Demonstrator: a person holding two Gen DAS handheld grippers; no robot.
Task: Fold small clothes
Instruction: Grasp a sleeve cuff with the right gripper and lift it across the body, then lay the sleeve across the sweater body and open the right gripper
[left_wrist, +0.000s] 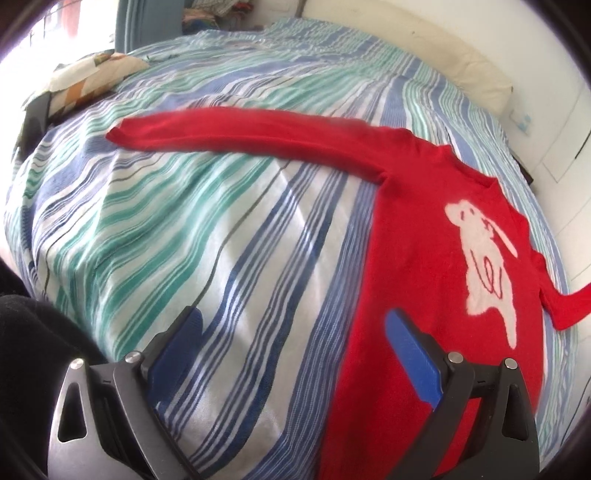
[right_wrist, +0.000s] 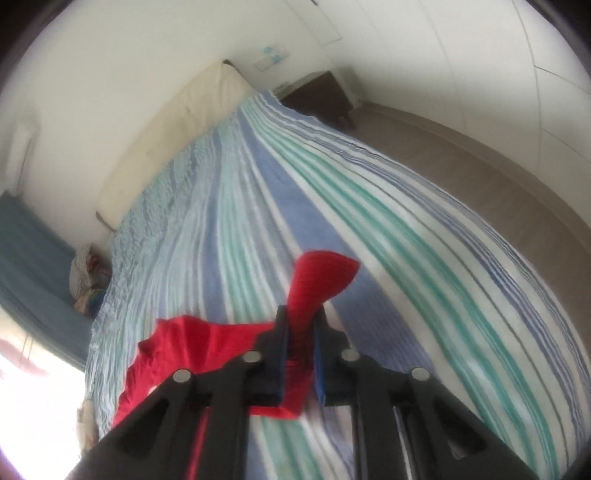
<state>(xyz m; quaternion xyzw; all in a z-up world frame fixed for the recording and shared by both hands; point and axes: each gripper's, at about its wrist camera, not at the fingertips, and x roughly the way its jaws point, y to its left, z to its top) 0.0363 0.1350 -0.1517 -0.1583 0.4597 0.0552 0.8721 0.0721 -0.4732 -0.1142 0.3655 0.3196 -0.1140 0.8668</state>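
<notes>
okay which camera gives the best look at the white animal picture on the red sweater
The left wrist view. There the red sweater lies spread on the striped bedspread and the whole white animal design faces the camera. The right wrist view shows none of the design, only a bunched sleeve pinched in the right gripper.

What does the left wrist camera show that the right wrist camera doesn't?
Only the left wrist view shows the red sweater spread flat, its white rabbit design, one long sleeve stretched out, and the open left gripper above it. Only the right wrist view shows the right gripper shut on a sleeve cuff, plus a dark nightstand. Both show the striped bedspread and the cream headboard.
</notes>
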